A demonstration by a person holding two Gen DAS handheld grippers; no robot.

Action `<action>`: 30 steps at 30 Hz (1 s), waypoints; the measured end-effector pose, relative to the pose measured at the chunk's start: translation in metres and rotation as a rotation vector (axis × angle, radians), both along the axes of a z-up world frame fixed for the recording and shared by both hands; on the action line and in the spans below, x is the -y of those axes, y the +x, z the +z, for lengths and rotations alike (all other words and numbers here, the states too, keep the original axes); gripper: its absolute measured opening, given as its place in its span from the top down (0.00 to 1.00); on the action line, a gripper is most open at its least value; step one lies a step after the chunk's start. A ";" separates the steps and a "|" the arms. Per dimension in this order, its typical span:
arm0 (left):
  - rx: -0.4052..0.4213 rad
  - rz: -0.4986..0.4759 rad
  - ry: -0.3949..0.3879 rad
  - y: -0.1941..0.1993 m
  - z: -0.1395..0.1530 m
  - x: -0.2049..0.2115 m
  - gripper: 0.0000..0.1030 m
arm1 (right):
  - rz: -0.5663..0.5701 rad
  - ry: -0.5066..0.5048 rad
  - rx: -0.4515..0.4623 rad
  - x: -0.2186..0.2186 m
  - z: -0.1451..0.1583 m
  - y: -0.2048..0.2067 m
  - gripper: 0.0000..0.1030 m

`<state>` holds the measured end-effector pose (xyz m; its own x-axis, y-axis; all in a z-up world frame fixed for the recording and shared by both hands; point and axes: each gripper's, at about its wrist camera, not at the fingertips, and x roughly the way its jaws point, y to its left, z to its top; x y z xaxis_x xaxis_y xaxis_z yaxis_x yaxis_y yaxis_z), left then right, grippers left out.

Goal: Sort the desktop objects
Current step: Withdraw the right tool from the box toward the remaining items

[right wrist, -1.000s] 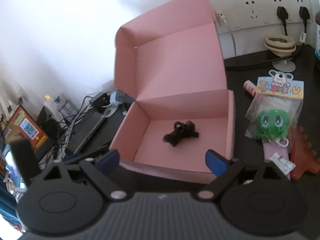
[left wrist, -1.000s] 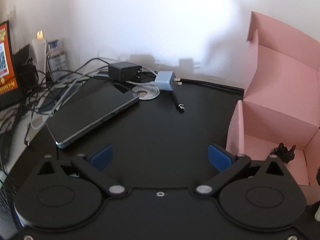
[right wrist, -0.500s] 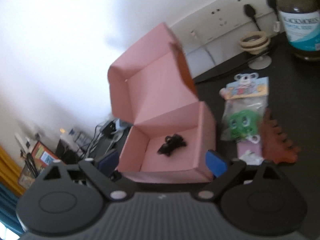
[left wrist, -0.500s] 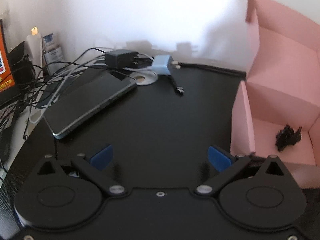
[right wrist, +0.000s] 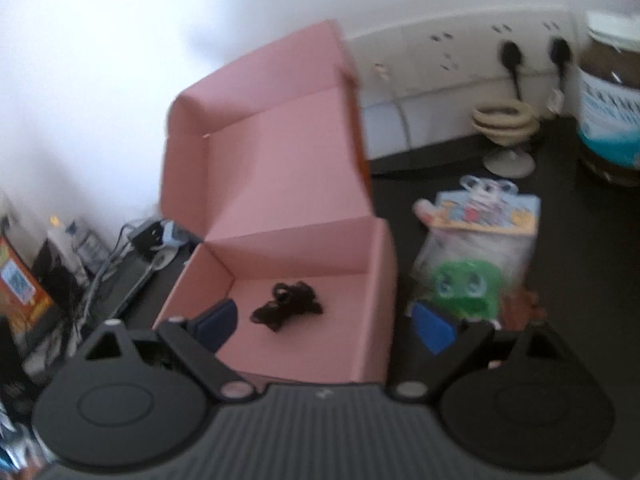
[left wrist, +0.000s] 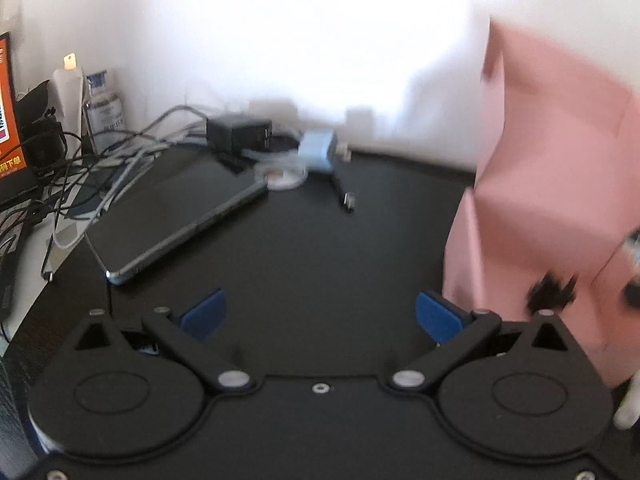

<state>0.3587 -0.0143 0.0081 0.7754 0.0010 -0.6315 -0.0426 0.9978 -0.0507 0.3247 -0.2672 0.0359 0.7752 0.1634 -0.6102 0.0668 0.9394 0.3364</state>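
With the lid standing upright at its back, pink box (right wrist: 280, 208) open on the dark surface (left wrist: 320, 248), serving as the landmark here. Inside the box, on its floor: a small black clip-like item (right wrist: 288, 306), too blurred to name exactly. Left of the box, well apart from it: a dark phone (left wrist: 176, 220) lying flat, a black charger (left wrist: 240, 132) and a pale blue plug adapter (left wrist: 318, 150) close to the wall, a loose cable end (left wrist: 347, 199), and a tangle of cables (left wrist: 100, 160) further left. Right of the box, just beside its right wall: a packaged green plush toy (right wrist: 468, 280) under a printed card header, with a reddish-brown piece (right wrist: 524, 306) partly hidden past it. Behind and right of the box: a wall socket strip (right wrist: 480, 52), a cream coiled stand (right wrist: 506, 132), and a brown jar (right wrist: 610, 100) with a blue-and-white label.

Left gripper (left wrist: 320, 314) low over bare surface to the left of the box, blue fingers (left wrist: 202, 314) spread wide, nothing between them. Right gripper (right wrist: 326, 322) in front of the box, fingers (right wrist: 434, 328) also spread wide and empty, one over the box's floor, the other outside its right wall near the toy.
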 end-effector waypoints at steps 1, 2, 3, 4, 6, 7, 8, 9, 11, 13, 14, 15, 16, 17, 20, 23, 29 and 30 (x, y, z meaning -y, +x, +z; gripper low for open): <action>0.006 0.007 0.007 0.002 0.000 0.002 0.00 | 0.010 -0.023 -0.001 -0.005 -0.001 0.001 0.08; -0.005 0.009 0.027 0.006 -0.001 0.005 0.00 | 0.020 -0.045 -0.002 -0.009 -0.002 0.003 0.08; -0.025 0.011 0.051 0.011 -0.004 0.008 0.00 | 0.023 -0.061 -0.006 -0.012 -0.003 0.005 0.08; -0.037 0.015 0.062 0.014 -0.006 0.009 0.00 | 0.025 -0.075 -0.009 -0.014 -0.004 0.006 0.08; -0.046 0.030 0.058 0.017 -0.007 0.007 0.00 | 0.035 -0.105 -0.013 -0.019 -0.005 0.009 0.08; -0.053 0.034 0.054 0.019 -0.007 0.007 0.00 | 0.046 -0.120 -0.012 -0.021 -0.005 0.010 0.08; -0.064 0.036 0.050 0.021 -0.007 0.006 0.00 | 0.058 -0.136 -0.011 -0.023 -0.005 0.010 0.07; -0.075 0.038 0.046 0.023 -0.007 0.005 0.00 | 0.069 -0.151 -0.009 -0.025 -0.005 0.011 0.07; -0.094 0.030 0.038 0.026 -0.006 0.006 0.00 | 0.088 -0.187 -0.009 -0.028 -0.006 0.012 0.06; -0.105 0.010 0.033 0.029 -0.003 0.008 0.00 | 0.097 -0.208 -0.009 -0.030 -0.008 0.014 0.06; -0.105 0.008 0.034 0.029 0.000 0.011 0.00 | 0.101 -0.216 -0.010 -0.030 -0.008 0.014 0.05; -0.100 -0.001 0.036 0.029 0.004 0.014 0.00 | 0.106 -0.226 -0.008 -0.031 -0.009 0.015 0.05; -0.094 -0.015 0.047 0.029 0.007 0.019 0.00 | 0.111 -0.237 -0.006 -0.032 -0.009 0.015 0.05; -0.093 -0.026 0.067 0.029 0.009 0.024 0.00 | 0.117 -0.248 -0.004 -0.032 -0.010 0.016 0.05; -0.093 -0.038 0.145 0.030 0.014 0.038 0.00 | 0.129 -0.267 0.004 -0.033 -0.011 0.017 0.05; -0.065 -0.054 0.117 0.023 0.026 0.036 0.00 | 0.135 -0.270 0.009 -0.032 -0.012 0.017 0.05; -0.072 -0.120 0.076 0.016 0.029 0.042 0.00 | 0.137 -0.268 0.020 -0.031 -0.013 0.015 0.05; -0.086 -0.122 0.091 0.017 0.024 0.045 0.00 | 0.137 -0.269 0.021 -0.031 -0.013 0.015 0.05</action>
